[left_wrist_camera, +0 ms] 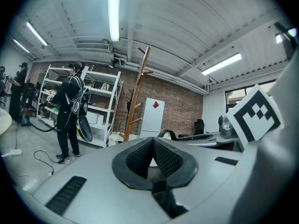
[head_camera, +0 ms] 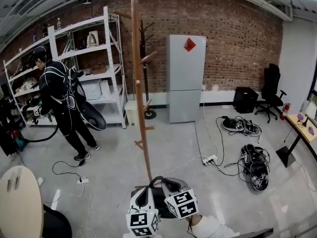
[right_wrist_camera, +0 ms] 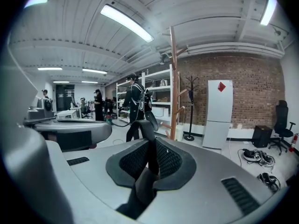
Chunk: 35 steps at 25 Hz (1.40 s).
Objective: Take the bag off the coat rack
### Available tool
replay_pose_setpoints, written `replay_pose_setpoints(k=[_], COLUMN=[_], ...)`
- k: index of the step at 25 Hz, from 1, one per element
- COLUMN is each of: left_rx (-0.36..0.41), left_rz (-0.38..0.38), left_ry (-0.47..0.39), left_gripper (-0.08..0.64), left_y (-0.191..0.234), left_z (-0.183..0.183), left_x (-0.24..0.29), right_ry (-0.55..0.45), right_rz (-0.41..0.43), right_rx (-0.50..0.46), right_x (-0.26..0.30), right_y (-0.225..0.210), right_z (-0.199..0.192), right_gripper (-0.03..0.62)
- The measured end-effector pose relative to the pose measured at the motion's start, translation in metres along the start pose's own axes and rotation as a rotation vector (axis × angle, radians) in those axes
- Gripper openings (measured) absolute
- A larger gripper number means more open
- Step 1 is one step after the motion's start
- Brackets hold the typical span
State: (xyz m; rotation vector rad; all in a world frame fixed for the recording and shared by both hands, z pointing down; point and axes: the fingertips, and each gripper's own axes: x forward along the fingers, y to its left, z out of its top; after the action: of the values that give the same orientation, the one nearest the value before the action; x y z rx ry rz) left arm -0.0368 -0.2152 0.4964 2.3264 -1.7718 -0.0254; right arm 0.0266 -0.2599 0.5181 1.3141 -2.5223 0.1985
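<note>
The wooden coat rack [head_camera: 140,93] stands straight ahead, its pegs bare; it also shows as a coat rack [left_wrist_camera: 138,97] and coat rack [right_wrist_camera: 174,78] in the gripper views. The black bag [head_camera: 159,202] hangs low in front of the rack's foot, between my two grippers. Its strap [right_wrist_camera: 142,129] runs up through my right gripper [right_wrist_camera: 150,141], which is shut on it. My left gripper [left_wrist_camera: 152,141] is shut, tips touching, with nothing visible between them. In the head view the left gripper [head_camera: 143,195] and right gripper [head_camera: 174,186] sit side by side at the bottom edge.
A person in black [head_camera: 62,103] stands by white shelving [head_camera: 94,58] at the left. A grey cabinet [head_camera: 185,78] and a black coat stand [head_camera: 145,48] are against the brick wall. Cables and a power strip [head_camera: 210,159] lie on the floor; a round table [head_camera: 17,202] is near left.
</note>
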Motion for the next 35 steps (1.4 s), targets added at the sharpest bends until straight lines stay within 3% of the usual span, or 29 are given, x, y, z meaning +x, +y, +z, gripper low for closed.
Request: replay_pose_setpoints(k=[15,35], left_rx=[0.021,0.012], left_rz=[-0.053,-0.052], left_ry=[-0.019,-0.050], left_gripper=[0.002,0.002], left_y=[-0.006,0.004], left_z=[0.010,0.019], left_x=[-0.013,-0.011], right_ry=[-0.026,-0.033], right_rz=[-0.011,-0.052], right_rx=[0.050,-0.019], right_x=[-0.009,-0.005], right_y=[0.014,0.010], right_z=[0.002,0.010], right_gripper=[0.042,0.042])
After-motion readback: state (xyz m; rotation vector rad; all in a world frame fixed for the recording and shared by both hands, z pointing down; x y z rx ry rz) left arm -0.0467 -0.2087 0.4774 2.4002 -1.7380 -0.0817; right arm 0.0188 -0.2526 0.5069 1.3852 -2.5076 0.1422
